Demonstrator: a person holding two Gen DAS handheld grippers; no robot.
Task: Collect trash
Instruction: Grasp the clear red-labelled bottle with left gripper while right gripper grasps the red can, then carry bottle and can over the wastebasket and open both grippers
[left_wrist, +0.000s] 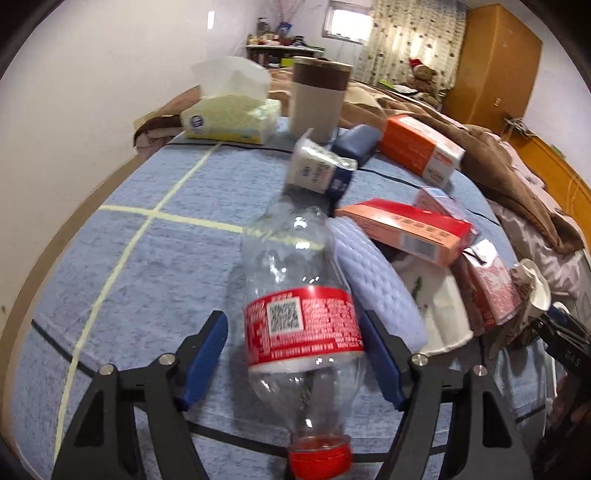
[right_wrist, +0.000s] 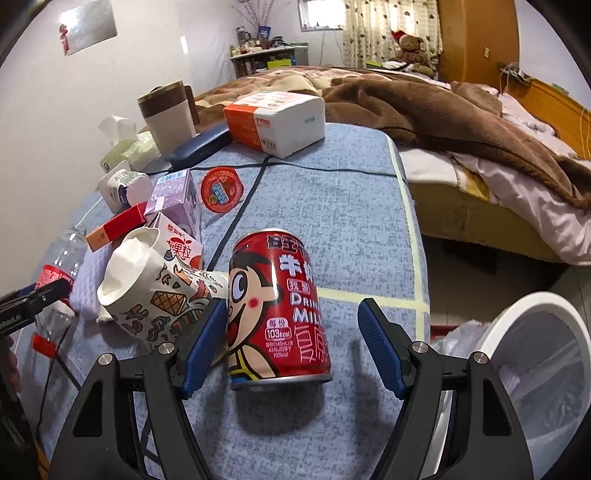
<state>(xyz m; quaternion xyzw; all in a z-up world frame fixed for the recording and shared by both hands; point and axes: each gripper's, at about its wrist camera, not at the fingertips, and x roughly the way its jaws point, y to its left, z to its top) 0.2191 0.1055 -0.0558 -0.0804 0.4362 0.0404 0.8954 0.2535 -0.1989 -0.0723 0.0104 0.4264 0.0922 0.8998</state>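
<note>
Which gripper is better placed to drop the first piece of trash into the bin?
Probably the right. The right gripper brackets the red milk can, and the white bin sits just beside it. The left gripper brackets the plastic bottle, with no bin in its view.

On the table (right_wrist: 354, 229) a can (right_wrist: 277, 310) stands nearest, a crumpled paper cup (right_wrist: 155, 291) just left of it — cartons behind, a bottle (left_wrist: 299, 295) farther left; a bin (right_wrist: 535, 369) sits right, below the table's edge.
</note>
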